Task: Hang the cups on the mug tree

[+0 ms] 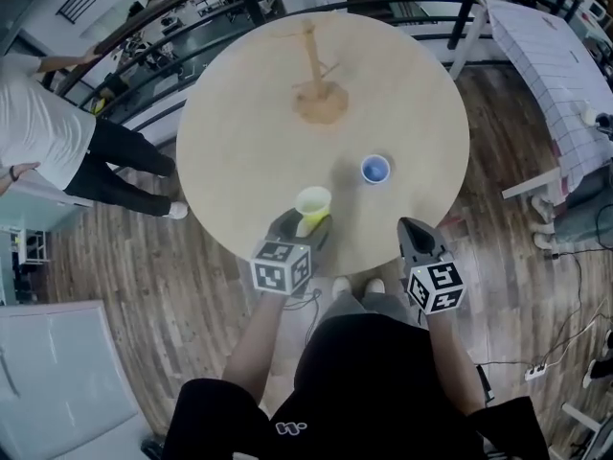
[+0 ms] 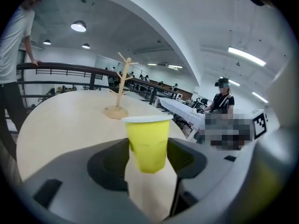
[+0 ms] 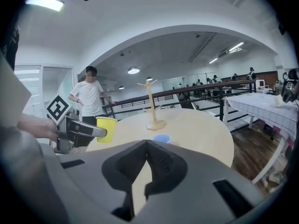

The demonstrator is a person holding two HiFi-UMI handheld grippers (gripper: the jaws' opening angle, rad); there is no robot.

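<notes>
A yellow paper cup (image 1: 313, 205) stands upright between the jaws of my left gripper (image 1: 308, 220), which is shut on its sides and holds it above the near edge of the round wooden table (image 1: 239, 132). In the left gripper view the yellow cup (image 2: 148, 141) fills the middle, and the wooden mug tree (image 2: 122, 90) stands beyond it. On the table's far side stands the mug tree (image 1: 316, 75), with bare pegs. A blue cup (image 1: 375, 169) sits upright on the table right of centre. My right gripper (image 1: 414, 230) is shut and empty at the table's near right edge.
A person in a white shirt (image 1: 48, 132) stands by the black railing (image 1: 153, 94) at the left. At the right is a table with a white checked cloth (image 1: 556, 75). A power strip (image 1: 536, 370) lies on the wooden floor.
</notes>
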